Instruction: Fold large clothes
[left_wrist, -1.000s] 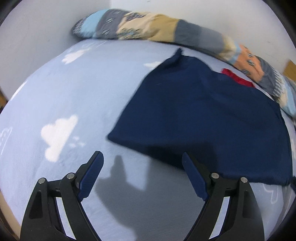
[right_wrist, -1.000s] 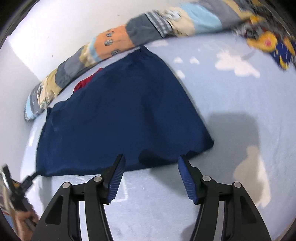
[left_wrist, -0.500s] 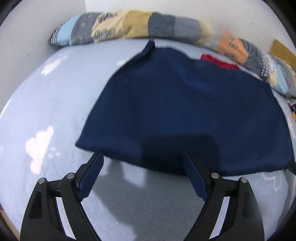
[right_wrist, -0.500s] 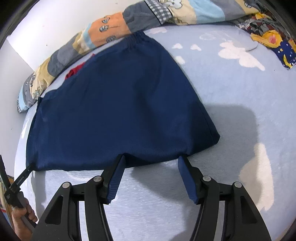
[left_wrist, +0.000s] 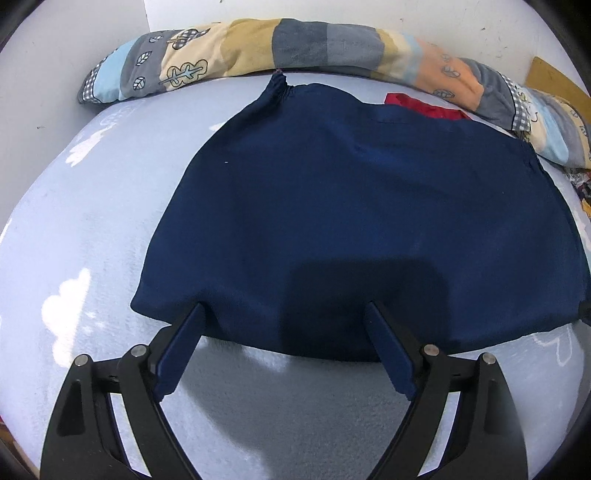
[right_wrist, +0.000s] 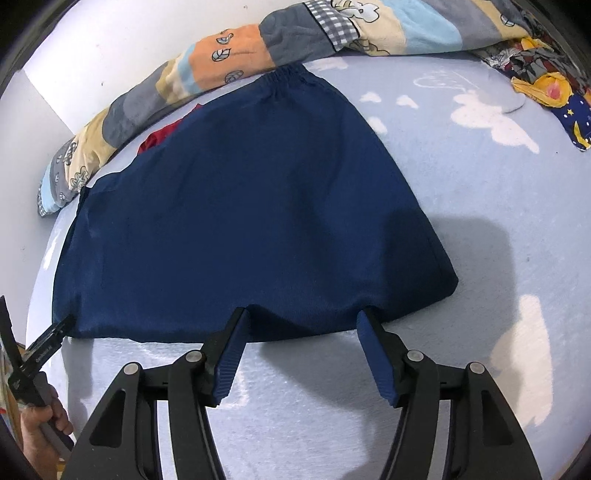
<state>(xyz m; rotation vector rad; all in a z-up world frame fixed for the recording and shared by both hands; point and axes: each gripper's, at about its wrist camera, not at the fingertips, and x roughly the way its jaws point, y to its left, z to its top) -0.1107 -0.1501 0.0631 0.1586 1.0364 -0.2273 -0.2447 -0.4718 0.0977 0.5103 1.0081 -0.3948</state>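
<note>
Both tools, left (left_wrist: 284, 345) and right (right_wrist: 303, 352), hang unclenched at the shorts' (left_wrist: 362, 229) near hem; best pinch both layers at each corner.

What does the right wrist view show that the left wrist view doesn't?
Only the right wrist view: the person's hand holding the left hand-held gripper at the near left corner of the blue garment, and a heap of patterned clothes at far right.

Only the left wrist view: a piece of brown cardboard against the wall, and the left hand-held gripper's own open fingers at the hem.

Both: the blue garment spread flat on the cloud-print sheet, the red cloth behind it, the long patchwork cushion.
</note>
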